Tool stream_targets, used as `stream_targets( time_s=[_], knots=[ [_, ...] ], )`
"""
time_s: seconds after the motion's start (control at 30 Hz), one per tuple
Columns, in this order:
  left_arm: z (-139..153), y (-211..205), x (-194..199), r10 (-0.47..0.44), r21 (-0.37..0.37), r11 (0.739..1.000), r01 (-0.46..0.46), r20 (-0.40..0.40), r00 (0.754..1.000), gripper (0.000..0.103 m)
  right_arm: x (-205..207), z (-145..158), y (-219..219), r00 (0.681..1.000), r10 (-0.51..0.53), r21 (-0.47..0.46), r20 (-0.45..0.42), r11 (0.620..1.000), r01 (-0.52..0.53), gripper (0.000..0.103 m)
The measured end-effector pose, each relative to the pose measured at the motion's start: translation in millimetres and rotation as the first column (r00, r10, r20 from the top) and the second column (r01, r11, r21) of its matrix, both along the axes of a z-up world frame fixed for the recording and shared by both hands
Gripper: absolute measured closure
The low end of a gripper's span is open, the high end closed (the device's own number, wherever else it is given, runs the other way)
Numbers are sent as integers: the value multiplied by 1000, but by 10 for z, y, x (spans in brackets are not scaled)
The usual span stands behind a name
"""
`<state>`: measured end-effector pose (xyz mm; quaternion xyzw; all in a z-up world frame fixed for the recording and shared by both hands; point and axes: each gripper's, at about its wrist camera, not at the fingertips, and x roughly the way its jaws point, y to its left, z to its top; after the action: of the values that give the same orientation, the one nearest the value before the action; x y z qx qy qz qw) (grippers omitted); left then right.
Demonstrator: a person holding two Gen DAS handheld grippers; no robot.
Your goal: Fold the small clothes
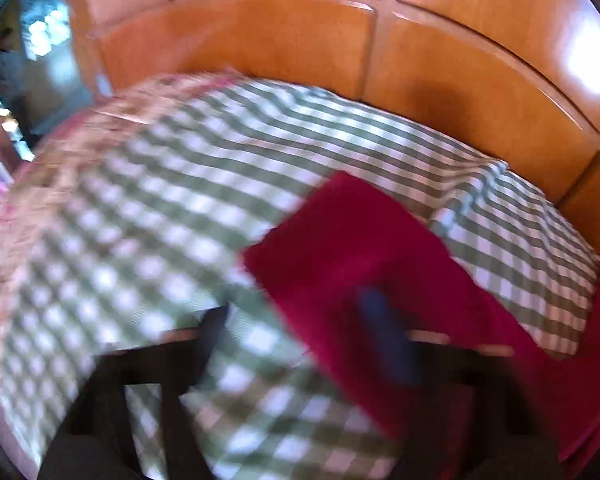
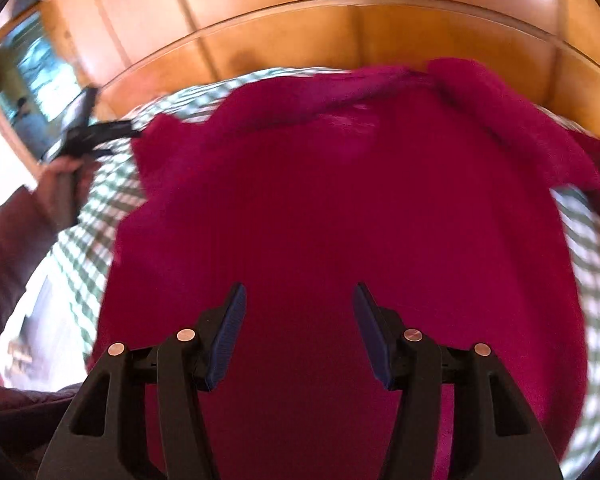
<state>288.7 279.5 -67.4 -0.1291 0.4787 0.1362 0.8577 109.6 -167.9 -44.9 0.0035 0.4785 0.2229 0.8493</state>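
We see the magenta garment (image 2: 340, 200) spread across the green-checked bed cover (image 1: 160, 200), in front of the wooden headboard (image 1: 260, 48). Our right hand-held gripper (image 2: 299, 316) hangs over it with fingers spread wide, holding nothing. Our left hand-held gripper (image 1: 304, 344) is badly blurred; we cannot tell whether it pinches the garment's edge.

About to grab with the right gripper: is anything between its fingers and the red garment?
Nothing visible. The right gripper is open directly over the red garment, which lies on the checked cloth; only bare fabric shows between its fingers.
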Motion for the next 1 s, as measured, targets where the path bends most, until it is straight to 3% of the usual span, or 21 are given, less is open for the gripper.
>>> stream_targets(
  time_s=[0.07,0.17,0.37,0.47,0.53,0.6,0.7,0.87,0.93,1.0],
  knots=[
    [32,9,15,1,-44,999,0,18,1000,95,112,-9,156,1000,31,-10,-3,999,-31,48],
    [418,167,-123,51,-34,998,-46,152,987,95,243,-27,324,997,71,-13,-5,997,-71,48],
    [1090,885,-568,246,-28,968,-251,318,916,95,494,-205,628,995,98,-7,-17,995,-99,48],
    [1133,1122,-712,311,27,942,-336,311,898,95,584,-327,742,996,86,-29,8,996,-85,48],
    [1048,1176,-689,316,42,940,-340,276,908,95,586,-356,772,996,80,-23,30,997,-80,38],
    [887,1163,-639,303,19,949,-314,216,928,84,575,-352,776,997,70,-25,40,997,-69,36],
    [769,956,-723,276,-18,960,-278,212,938,61,541,-303,760,997,71,-23,39,997,-70,36],
    [611,293,-974,67,-136,990,-41,194,979,59,465,-164,450,999,-6,8,45,1000,6,36],
    [505,-53,-1154,-58,-199,975,96,188,981,58,424,-99,197,996,-61,-2,60,998,61,36],
    [409,-444,-1396,-176,-269,937,224,190,966,55,368,-58,-69,991,-111,-21,69,993,113,36]
  ],
)
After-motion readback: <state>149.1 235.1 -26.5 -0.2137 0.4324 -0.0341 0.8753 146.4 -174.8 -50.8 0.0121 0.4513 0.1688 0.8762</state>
